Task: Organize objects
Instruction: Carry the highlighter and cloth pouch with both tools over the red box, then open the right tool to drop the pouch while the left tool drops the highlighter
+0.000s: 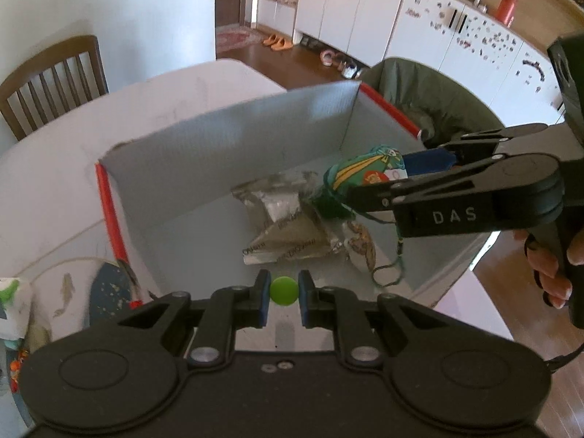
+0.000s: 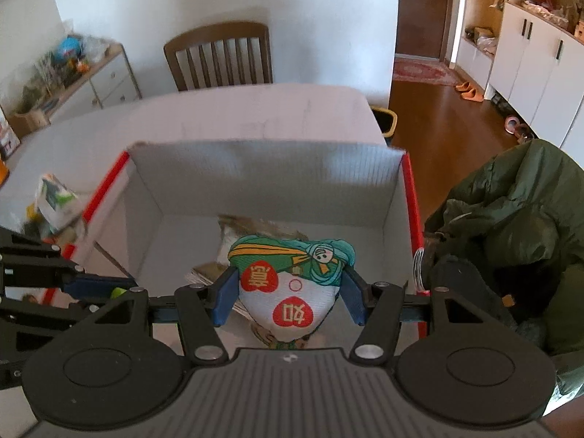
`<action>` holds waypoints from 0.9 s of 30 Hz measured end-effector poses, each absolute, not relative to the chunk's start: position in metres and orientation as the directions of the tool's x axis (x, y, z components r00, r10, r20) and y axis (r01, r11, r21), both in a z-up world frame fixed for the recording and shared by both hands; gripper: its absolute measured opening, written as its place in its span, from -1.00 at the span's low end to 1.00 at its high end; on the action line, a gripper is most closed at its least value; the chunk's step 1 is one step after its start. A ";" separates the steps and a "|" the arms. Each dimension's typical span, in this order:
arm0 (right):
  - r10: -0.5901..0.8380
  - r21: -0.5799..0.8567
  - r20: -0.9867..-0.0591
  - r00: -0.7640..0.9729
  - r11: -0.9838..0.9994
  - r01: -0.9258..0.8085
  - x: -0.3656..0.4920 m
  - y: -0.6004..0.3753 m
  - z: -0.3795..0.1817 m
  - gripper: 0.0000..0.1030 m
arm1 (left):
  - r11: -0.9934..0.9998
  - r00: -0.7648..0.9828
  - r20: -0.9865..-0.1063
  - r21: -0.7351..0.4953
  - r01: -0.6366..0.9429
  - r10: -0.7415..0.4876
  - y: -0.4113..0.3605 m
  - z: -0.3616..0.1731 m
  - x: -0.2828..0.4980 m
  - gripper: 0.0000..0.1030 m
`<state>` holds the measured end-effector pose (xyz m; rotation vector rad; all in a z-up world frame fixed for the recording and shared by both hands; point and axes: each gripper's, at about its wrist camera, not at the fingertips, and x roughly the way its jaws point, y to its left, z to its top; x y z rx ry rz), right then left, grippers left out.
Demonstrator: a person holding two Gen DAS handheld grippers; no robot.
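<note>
Our right gripper (image 2: pixel 288 294) clamps a printed pouch (image 2: pixel 292 284) above the foil packets (image 1: pixel 281 226) in the box (image 1: pixel 226 135); our left gripper (image 1: pixel 284 292) pinches a green disc (image 1: pixel 284 291).

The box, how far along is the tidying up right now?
Done: silver foil packets already lie in the box. In hand: the right claw holds a printed fabric pouch over the box, and the left claw grips a small green disc at its near edge. Left: a wrapped packet and other items on the table outside.
</note>
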<state>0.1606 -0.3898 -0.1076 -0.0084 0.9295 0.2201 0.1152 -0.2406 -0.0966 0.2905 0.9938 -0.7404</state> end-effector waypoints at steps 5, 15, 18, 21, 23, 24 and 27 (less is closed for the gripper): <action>0.191 0.089 -0.811 0.554 0.974 -0.206 0.165 -0.393 -0.122 0.17 | 0.728 0.308 -0.863 -0.094 0.680 -0.399 -0.250 -0.111 0.116 -0.72; 0.219 0.072 -0.811 0.542 0.957 -0.280 0.162 -0.382 -0.127 0.24 | 0.723 0.287 -0.880 -0.087 0.686 -0.378 -0.256 -0.115 0.116 -0.69; 0.220 0.061 -0.805 0.551 0.955 -0.292 0.160 -0.382 -0.124 0.27 | 0.725 0.274 -0.884 -0.099 0.681 -0.378 -0.255 -0.119 0.115 -0.66; 0.218 0.054 -0.798 0.561 0.954 -0.295 0.157 -0.383 -0.121 0.29 | 0.726 0.273 -0.887 -0.096 0.680 -0.373 -0.254 -0.120 0.113 -0.57; 0.220 0.059 -0.794 0.567 0.955 -0.289 0.156 -0.385 -0.119 0.32 | 0.731 0.273 -0.887 -0.099 0.675 -0.372 -0.254 -0.120 0.113 -0.53; 0.223 0.064 -0.790 0.571 0.956 -0.285 0.155 -0.386 -0.117 0.33 | 0.734 0.275 -0.887 -0.098 0.672 -0.371 -0.254 -0.120 0.113 -0.51; 0.228 0.075 -0.781 0.582 0.959 -0.275 0.152 -0.390 -0.112 0.35 | 0.738 0.284 -0.884 -0.095 0.668 -0.371 -0.252 -0.117 0.113 -0.37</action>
